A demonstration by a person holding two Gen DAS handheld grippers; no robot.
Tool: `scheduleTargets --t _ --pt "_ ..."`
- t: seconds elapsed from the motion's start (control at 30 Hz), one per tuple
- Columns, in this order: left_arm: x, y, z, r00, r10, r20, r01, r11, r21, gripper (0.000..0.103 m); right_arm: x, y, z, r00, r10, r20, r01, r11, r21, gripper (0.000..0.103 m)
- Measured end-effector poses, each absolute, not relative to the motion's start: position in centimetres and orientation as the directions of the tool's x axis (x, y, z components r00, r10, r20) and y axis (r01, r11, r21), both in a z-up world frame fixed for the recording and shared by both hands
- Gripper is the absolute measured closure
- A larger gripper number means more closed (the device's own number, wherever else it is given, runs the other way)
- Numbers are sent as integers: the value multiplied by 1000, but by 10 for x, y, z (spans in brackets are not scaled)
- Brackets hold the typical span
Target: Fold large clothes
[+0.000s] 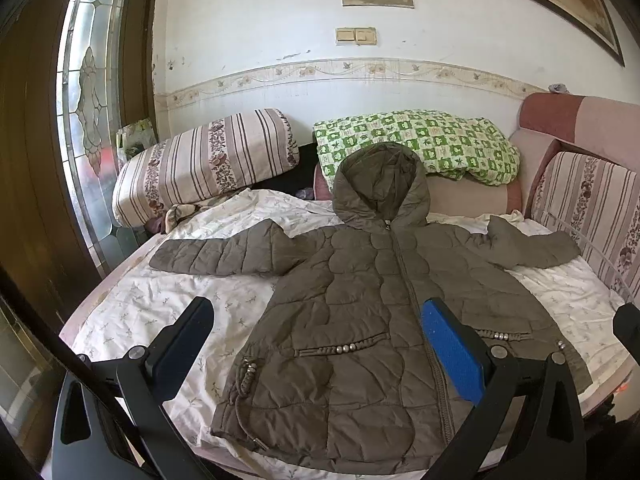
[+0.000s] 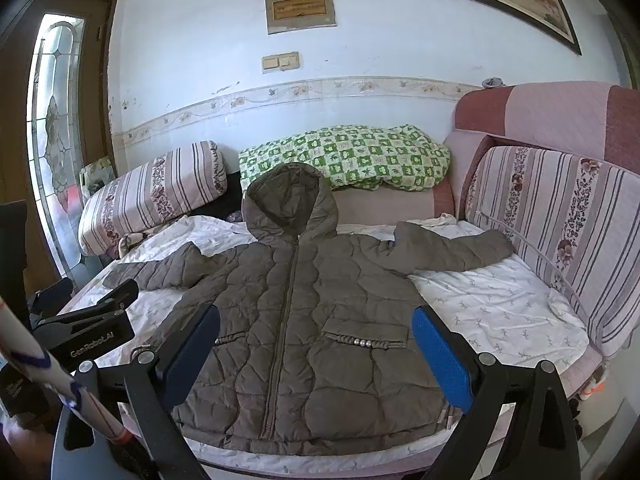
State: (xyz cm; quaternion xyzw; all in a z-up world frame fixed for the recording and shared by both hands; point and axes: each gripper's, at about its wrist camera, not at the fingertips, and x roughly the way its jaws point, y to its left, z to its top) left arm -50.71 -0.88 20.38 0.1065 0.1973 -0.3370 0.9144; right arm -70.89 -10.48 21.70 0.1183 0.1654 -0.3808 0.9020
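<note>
A brown quilted hooded jacket (image 1: pixel 352 304) (image 2: pixel 304 304) lies flat and zipped on the white sheet (image 1: pixel 168 300) (image 2: pixel 492 304) of a bed, front up, hood toward the wall, both sleeves spread sideways. My left gripper (image 1: pixel 320 340) hovers open above the jacket's lower left half, nothing between its blue pads. My right gripper (image 2: pixel 316 348) hangs open over the jacket's lower middle, holding nothing. In the right wrist view the left gripper's black body (image 2: pixel 92 320) shows at the left edge.
A striped bolster (image 1: pixel 208 160) and a green checked quilt (image 1: pixel 420 144) lie against the wall behind the hood. A striped, padded headboard (image 2: pixel 560 220) bounds the bed's right side. A wooden door with stained glass (image 1: pixel 88 100) stands at the left.
</note>
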Motion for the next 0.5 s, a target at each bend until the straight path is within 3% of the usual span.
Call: scheduleTargets --t 0.5 --pt "-512 -5 207 736 -533 -417 621 777 102 0 -710 -100 219 674 -632 -381 709 699 95 3"
